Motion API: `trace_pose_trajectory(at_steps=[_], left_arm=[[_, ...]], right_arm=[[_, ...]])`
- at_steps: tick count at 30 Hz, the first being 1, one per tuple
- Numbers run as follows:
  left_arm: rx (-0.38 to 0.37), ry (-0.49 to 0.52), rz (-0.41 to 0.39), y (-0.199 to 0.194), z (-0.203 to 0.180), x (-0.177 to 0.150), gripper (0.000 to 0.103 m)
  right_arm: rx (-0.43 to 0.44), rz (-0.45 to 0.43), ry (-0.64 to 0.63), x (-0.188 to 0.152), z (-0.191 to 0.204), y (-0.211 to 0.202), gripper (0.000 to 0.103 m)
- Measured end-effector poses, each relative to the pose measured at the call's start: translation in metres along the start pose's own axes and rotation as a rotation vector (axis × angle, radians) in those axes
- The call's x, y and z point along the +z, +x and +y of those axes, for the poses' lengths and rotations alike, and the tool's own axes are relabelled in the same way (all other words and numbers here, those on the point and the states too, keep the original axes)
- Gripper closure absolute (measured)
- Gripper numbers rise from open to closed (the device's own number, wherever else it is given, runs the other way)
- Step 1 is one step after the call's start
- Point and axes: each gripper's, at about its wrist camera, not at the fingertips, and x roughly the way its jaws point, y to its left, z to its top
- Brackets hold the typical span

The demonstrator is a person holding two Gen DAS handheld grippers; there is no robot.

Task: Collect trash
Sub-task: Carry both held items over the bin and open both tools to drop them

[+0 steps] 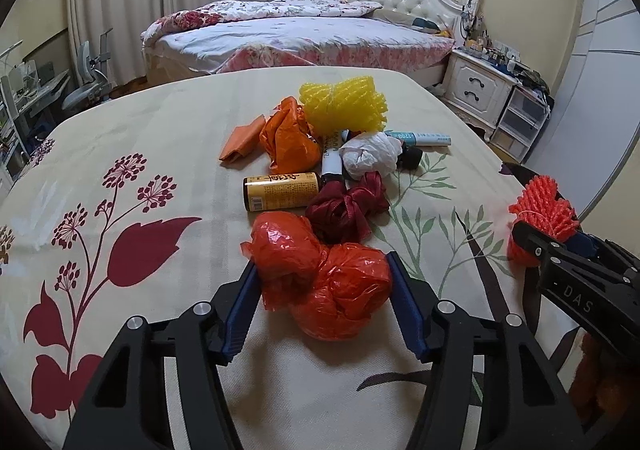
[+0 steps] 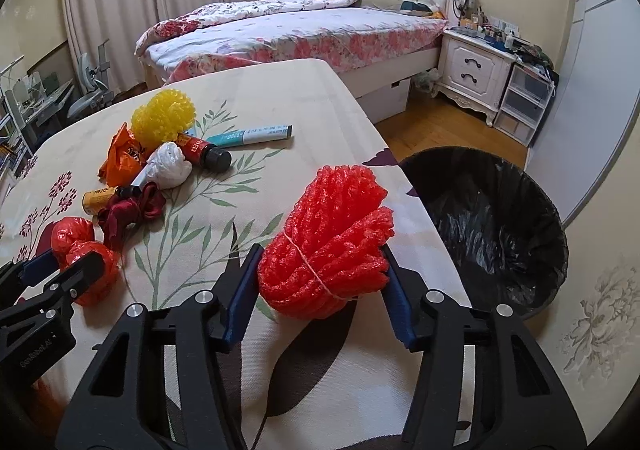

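A crumpled red plastic bag [image 1: 324, 282] lies on the flower-printed tablecloth [image 1: 132, 154], and both blue pads of my left gripper [image 1: 322, 262] press against its sides. My right gripper [image 2: 321, 250] is shut on a red foam net bundle [image 2: 332, 234] tied with a thread, held just above the table's right edge. In the left wrist view the right gripper [image 1: 536, 246] shows at the far right with that red foam net bundle [image 1: 540, 206]. A bin with a black liner [image 2: 492, 226] stands on the floor right beside the table.
More trash lies mid-table: a yellow foam net [image 1: 344, 102], an orange bag [image 1: 288, 138], a white crumpled bag [image 1: 370, 154], a yellow-label bottle [image 1: 280, 192], a dark red ribbon [image 1: 344, 210], a teal tube [image 1: 420, 138]. A bed [image 1: 300, 38] and nightstand [image 1: 476, 82] stand behind.
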Motion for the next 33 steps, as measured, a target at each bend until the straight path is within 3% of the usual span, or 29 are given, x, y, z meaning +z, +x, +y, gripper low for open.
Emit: trace_pose_trajectory(at_steps=[10, 20, 33], left_arm=[[-0.013, 0.064, -0.149, -0.032, -0.016, 0.020, 0.043], [-0.119, 0.159, -0.170, -0.004, -0.075, 0.055, 0.043], [-0.197, 0.276, -0.144, 0.056, -0.163, 0.086, 0.043]], right_arm=[[-0.009, -0.069, 0.023, 0.014, -0.017, -0.019, 0.049], [-0.118, -0.111, 0.078, 0.035, -0.068, -0.018, 0.049], [-0.263, -0.080, 0.195, 0.045, -0.138, 0.016, 0.048]])
